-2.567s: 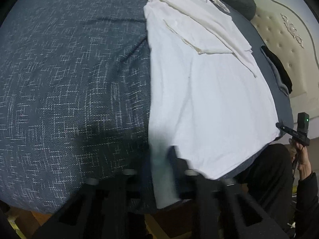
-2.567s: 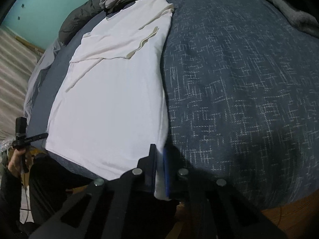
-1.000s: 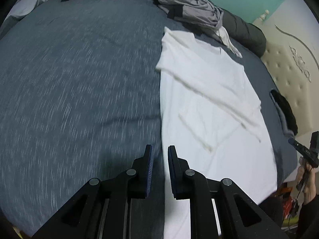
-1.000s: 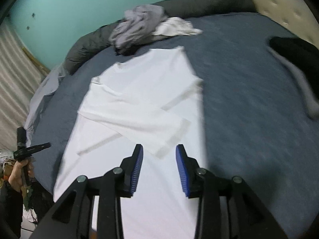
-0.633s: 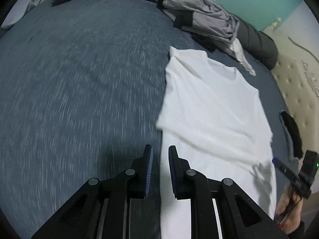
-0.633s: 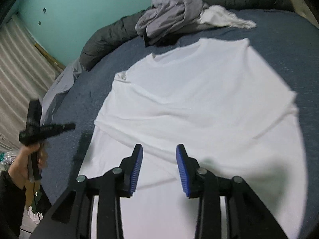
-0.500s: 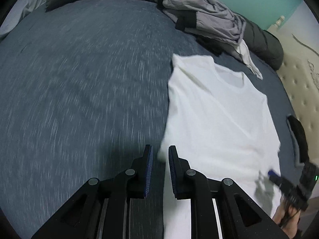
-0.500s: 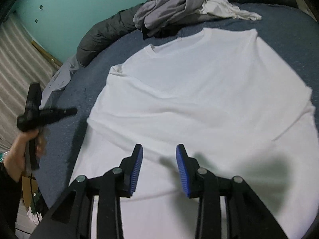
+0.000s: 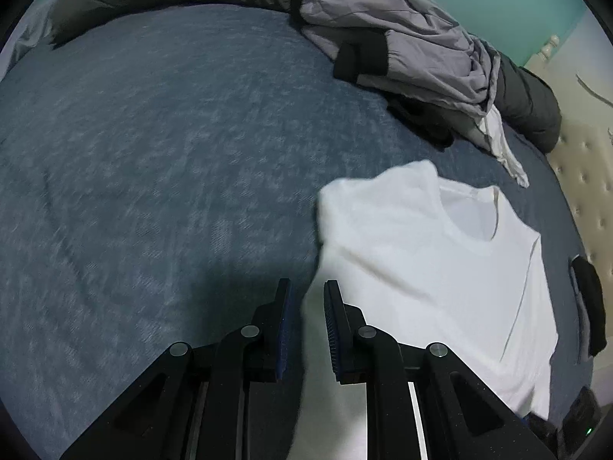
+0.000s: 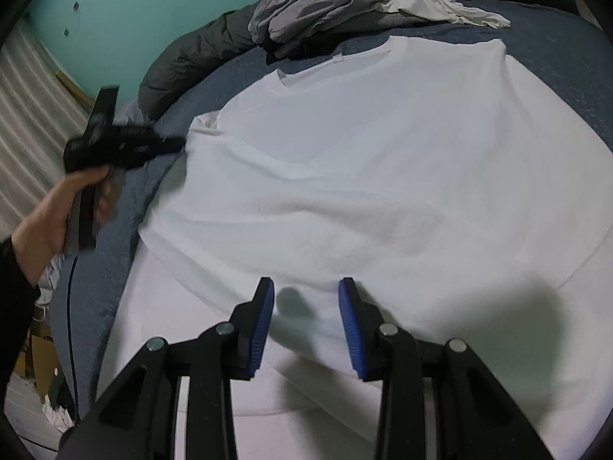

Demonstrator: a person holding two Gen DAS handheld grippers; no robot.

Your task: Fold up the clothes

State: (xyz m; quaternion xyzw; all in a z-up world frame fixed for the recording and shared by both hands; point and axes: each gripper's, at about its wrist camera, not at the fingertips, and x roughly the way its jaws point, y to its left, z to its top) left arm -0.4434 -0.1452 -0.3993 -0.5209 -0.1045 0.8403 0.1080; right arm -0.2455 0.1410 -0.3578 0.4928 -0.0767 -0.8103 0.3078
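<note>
White T-shirt (image 10: 364,176) lies on the blue bed (image 9: 153,153), sleeves folded in; lengthwise folds remain, judging by its spread. Left gripper (image 9: 306,326) and right gripper (image 10: 306,318) hover, jaws parted, empty.

SETTING: home bedroom | EVIDENCE: blue woven bedspread (image 9: 153,153) filling frame; tufted cream headboard (image 9: 582,176) at right edge; teal wall (image 10: 153,7) upper left; rumpled grey garment (image 9: 402,46) heaped at top centre
</note>
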